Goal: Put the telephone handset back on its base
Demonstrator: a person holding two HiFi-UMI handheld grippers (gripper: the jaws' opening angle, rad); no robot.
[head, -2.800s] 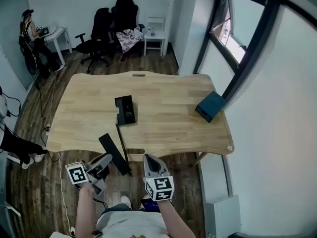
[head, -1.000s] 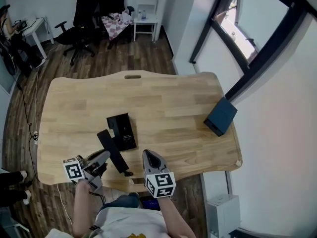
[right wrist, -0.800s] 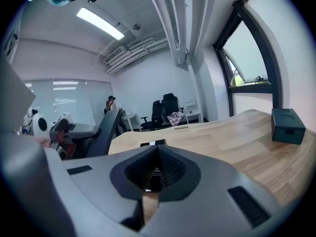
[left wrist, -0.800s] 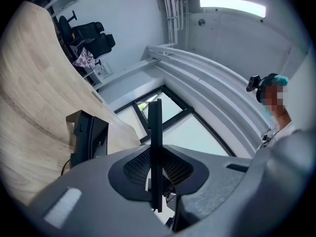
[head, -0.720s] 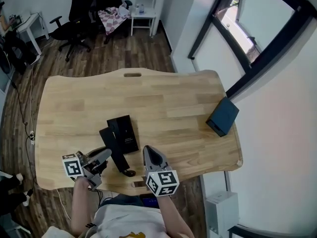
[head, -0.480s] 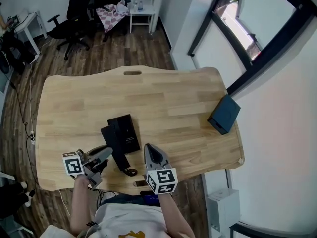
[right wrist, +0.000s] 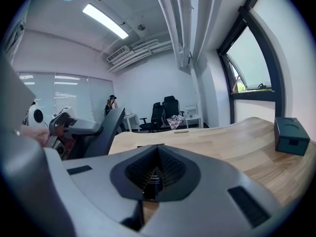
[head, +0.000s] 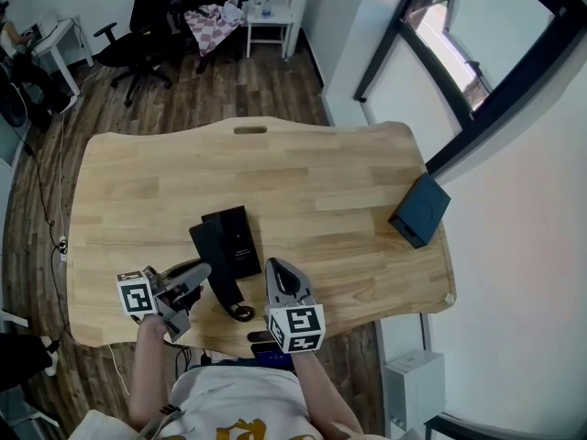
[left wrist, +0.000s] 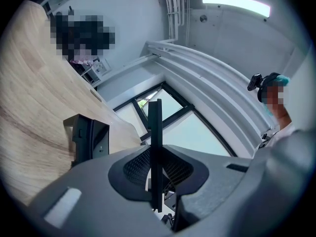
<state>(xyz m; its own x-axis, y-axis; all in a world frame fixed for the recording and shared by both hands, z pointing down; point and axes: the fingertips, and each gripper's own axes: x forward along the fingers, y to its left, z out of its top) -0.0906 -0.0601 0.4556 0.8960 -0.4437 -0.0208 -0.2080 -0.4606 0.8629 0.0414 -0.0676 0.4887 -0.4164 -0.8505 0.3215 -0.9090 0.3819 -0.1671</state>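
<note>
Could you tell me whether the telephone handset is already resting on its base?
No, the handset is clamped in the left gripper, and the base stands apart from it on the table.

**Lighting and image quality.** Bright, even daylight enters by the window (head: 440, 35), beyond and to the right of the right gripper (head: 273, 266). It lights the wooden table (head: 321, 181) ahead, where shadows are faint and soft. In the gripper views a ceiling tube (left wrist: 236, 5) overhead glares white. Straight lines bow in every view, and the gripper views end in dark, blurred rims. Each gripper's grey body, nearest the lens, is out of focus.
</note>
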